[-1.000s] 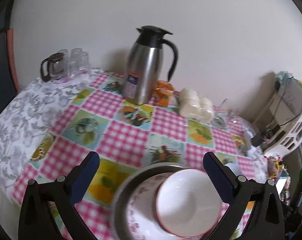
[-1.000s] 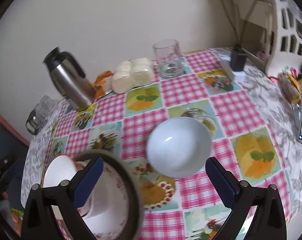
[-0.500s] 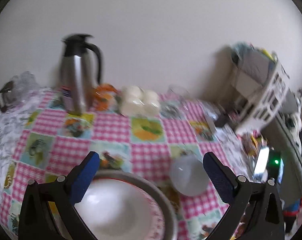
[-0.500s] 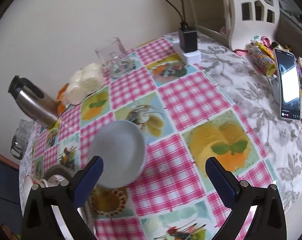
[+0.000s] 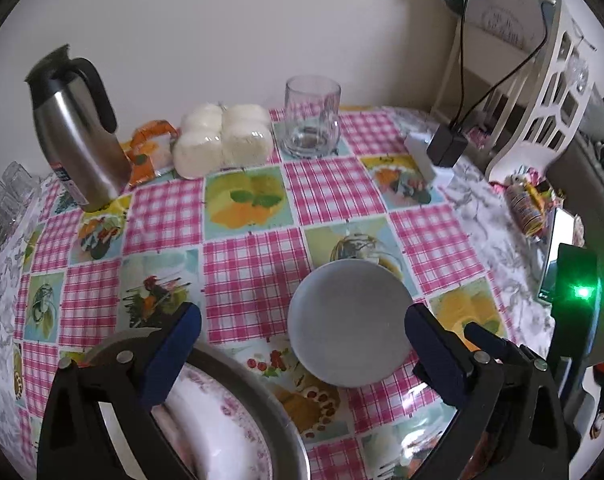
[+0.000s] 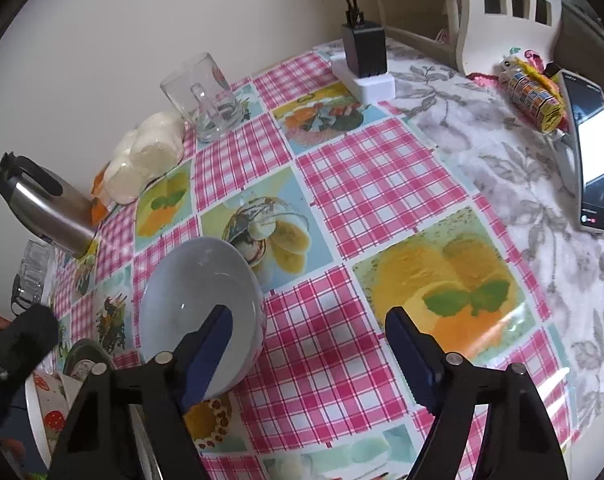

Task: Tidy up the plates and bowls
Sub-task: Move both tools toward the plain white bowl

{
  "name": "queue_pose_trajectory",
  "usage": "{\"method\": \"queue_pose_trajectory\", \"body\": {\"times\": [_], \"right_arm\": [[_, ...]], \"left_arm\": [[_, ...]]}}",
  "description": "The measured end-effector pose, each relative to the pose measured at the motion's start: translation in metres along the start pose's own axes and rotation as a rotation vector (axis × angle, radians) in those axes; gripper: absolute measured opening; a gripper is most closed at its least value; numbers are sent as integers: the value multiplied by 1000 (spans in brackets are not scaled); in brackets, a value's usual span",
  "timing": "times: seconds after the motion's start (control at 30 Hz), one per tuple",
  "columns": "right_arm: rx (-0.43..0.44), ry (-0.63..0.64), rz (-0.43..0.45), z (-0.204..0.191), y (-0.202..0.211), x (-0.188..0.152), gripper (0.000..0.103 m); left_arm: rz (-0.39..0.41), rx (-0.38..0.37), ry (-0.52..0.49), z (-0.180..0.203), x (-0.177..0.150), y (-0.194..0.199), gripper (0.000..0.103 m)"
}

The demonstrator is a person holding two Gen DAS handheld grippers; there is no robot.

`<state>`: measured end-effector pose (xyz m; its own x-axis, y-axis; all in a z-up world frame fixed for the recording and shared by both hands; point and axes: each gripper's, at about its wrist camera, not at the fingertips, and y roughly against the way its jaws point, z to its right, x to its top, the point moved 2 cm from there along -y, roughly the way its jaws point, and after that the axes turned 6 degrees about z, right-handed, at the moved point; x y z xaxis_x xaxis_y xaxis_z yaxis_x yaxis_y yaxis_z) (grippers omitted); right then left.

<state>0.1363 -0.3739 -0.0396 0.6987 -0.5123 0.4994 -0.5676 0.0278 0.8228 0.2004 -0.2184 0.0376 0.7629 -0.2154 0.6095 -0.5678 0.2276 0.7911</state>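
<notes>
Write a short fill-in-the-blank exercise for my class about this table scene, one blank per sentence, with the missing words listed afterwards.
1. The plain white bowl sits on a checked tablecloth whose squares are white and ____.
2. The steel jug has a handle coloured ____.
3. The glass mug holds ____.
4. The floral plate lies inside a ____ basin.

Missing words: pink; black; nothing; metal

A table under a pink-checked cloth (image 5: 246,276) carries a plain white bowl (image 5: 348,322), a metal basin (image 5: 274,412) holding a floral plate, a steel jug (image 5: 76,136), a glass mug (image 5: 312,118), wrapped white rolls (image 5: 222,140), a power strip (image 6: 364,76) and a phone (image 6: 594,152).
</notes>
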Motion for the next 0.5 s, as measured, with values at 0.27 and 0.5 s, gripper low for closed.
{"method": "queue_pose_trajectory", "body": {"times": [0.27,0.5], "right_arm": [[10,26,-45,-13,-19,-6,67],[52,40,-87,-21,-30,-14,36]], "left_arm": [[-77,-16,56,0,-5,-35,81],[-98,-23,92,-5,-7,-44,81]]}}
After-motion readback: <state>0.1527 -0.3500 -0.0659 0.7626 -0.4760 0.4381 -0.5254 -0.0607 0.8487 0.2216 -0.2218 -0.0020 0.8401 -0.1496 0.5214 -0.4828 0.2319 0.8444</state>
